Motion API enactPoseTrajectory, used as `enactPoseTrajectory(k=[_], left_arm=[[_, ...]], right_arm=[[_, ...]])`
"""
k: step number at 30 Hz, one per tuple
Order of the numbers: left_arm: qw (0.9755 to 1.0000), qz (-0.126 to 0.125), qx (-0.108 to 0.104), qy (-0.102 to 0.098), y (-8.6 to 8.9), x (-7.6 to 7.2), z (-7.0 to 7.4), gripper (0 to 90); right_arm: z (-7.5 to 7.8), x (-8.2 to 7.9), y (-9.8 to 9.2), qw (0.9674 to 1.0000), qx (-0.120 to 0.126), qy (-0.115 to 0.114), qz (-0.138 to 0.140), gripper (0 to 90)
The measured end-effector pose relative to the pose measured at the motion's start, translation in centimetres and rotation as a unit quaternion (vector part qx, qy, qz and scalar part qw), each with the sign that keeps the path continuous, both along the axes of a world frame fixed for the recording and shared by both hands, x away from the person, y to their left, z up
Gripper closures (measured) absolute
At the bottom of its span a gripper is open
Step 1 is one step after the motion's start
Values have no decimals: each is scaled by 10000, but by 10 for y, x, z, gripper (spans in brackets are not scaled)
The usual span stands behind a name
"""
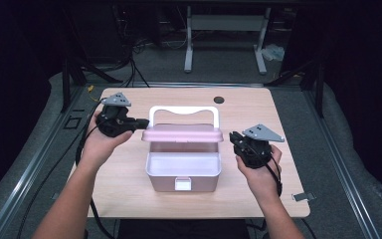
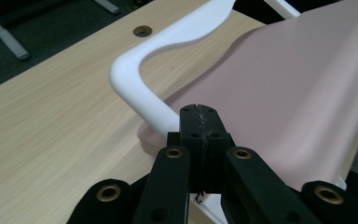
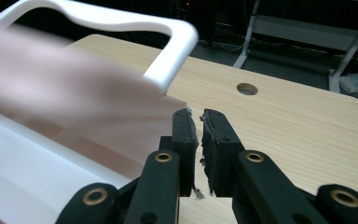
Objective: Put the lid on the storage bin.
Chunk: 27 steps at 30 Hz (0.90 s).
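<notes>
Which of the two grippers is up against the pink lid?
The left gripper: its shut jaws meet the lid at its left end. The right gripper sits apart from it.

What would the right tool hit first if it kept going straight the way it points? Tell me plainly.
Most likely the pink lid of the open storage box. The right tool, nearly shut, points toward the lid's right end, close beside it. Depth is uncertain; it might meet the white handle instead.

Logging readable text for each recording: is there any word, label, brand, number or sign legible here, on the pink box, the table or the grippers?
None can be read.
pink box, lid and white handle: plain, no print.
table: bare wood grain, no marking.
left gripper and right gripper: no lettering visible.
</notes>
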<state>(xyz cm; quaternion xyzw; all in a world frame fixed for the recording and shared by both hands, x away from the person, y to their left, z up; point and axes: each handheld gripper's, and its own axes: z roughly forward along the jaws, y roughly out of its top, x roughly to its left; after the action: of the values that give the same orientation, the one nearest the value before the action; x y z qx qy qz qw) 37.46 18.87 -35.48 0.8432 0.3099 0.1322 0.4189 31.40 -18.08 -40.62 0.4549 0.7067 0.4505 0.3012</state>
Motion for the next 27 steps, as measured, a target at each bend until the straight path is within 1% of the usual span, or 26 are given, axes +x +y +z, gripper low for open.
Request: enactPoseTrajectory(k=[2,5,8,9,11,12,13,14,16,18,19,20,21,23,25,26,27], left_arm=[[9999,-80,78,47,-4,-5,-9,900],[9997,-184,130,137,-6,-11,-23,900],[9996,-193,159,162,-4,-16,-34,900],[9997,-131,156,116,-1,-19,-38,900],[9998,-80,121,101,4,-19,-40,898],[9999,-9,124,108,8,-20,-42,890],[9998,99,159,74,14,-19,-45,878],[9997,136,176,86,17,-18,-47,863],[9993,246,244,170,24,-16,-53,849],[9987,343,291,228,31,-15,-60,816],[9986,396,262,243,34,-14,-63,800],[9986,396,262,243,34,-14,-63,772],[9982,481,220,277,39,-13,-68,772],[9977,572,211,291,44,-10,-73,703],[9971,688,170,285,48,-7,-78,652],[9968,731,180,274,50,-6,-80,631],[9965,751,245,288,53,-4,-86,597]], right_arm=[[1,-1,-4,10000,28,-9,-41,829],[2,-1,-6,10000,38,-34,-48,829],[-1,0,-7,10000,14,8,-45,825],[-2,1,-7,10000,11,17,-46,823],[-7,4,-8,10000,43,66,-60,813],[-8,5,-9,9999,45,98,-55,810],[-11,6,-10,9999,18,116,-77,805],[-16,8,-13,9998,29,168,-117,802],[-22,11,-16,9996,48,245,-158,795],[-28,13,-20,9993,26,304,-194,775],[-31,13,-22,9993,7,326,-205,762],[-31,13,-22,9993,7,326,-205,762],[-34,14,-23,9992,9,331,-203,744],[-43,14,-25,9990,-57,387,-222,704],[-48,14,-26,9991,-55,361,-227,668],[-51,14,-26,9991,-69,339,-239,651],[-57,15,-27,9992,-120,317,-225,641]])
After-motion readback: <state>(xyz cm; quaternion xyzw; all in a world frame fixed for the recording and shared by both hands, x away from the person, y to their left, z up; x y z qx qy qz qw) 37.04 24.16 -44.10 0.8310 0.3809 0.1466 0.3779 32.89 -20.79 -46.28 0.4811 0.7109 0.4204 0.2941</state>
